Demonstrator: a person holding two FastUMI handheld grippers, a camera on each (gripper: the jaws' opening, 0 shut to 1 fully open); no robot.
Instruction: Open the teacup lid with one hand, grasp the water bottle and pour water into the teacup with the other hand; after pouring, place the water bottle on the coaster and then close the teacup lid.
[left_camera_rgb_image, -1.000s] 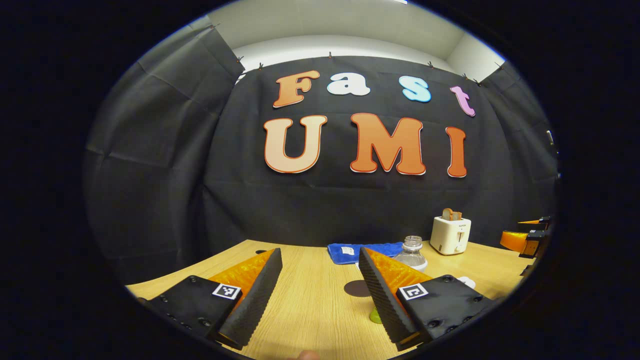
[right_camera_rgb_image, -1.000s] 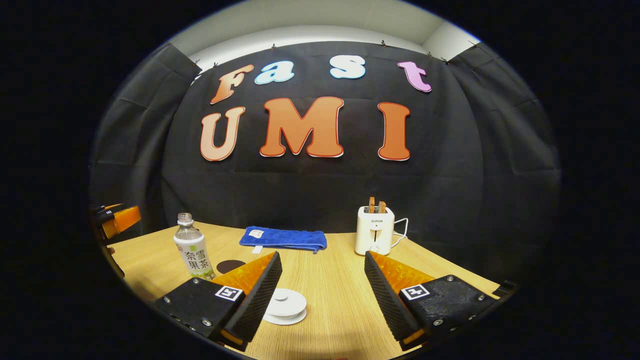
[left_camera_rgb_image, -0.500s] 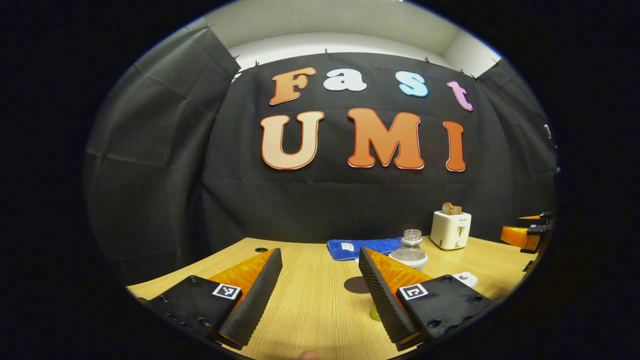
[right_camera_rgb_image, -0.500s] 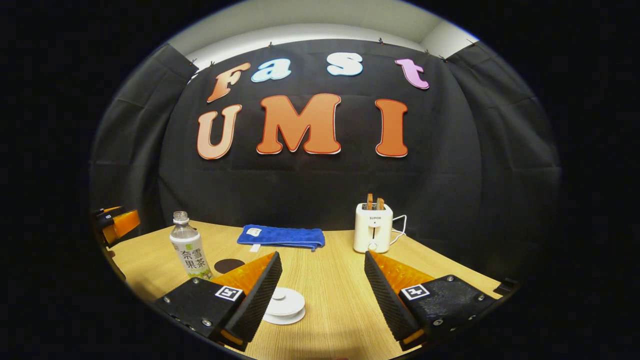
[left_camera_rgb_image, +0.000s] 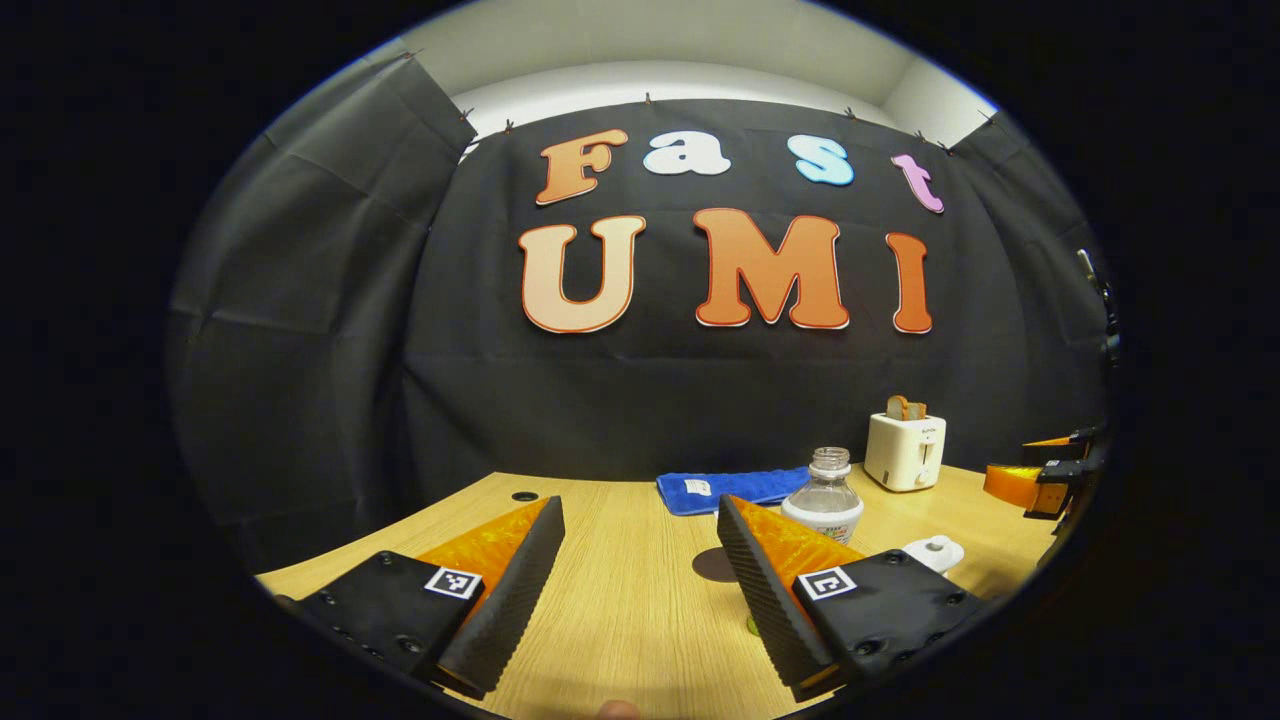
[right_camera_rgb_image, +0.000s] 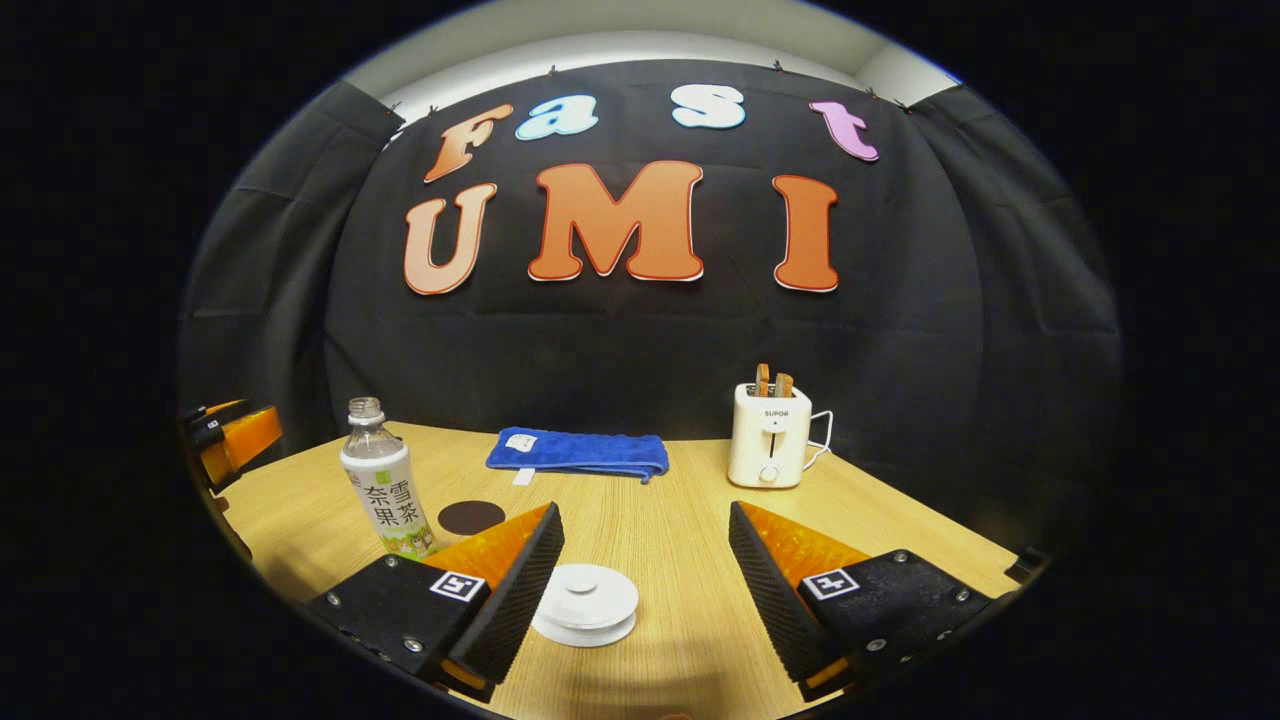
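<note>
Right gripper view shows our right gripper (right_camera_rgb_image: 645, 580) spread wide and empty above the white round lidded teacup (right_camera_rgb_image: 585, 603) near the wooden table's (right_camera_rgb_image: 690, 520) front edge, where an off-centre close could skid the lid or, we judge, topple the uncapped clear plastic water bottle (right_camera_rgb_image: 384, 490) by the left edge.

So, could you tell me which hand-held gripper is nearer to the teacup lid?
Right. The lid lies just ahead of the open right hand-held gripper, by its left finger. From the left hand-held gripper, the lid sits farther off, beyond the bottle.
</note>
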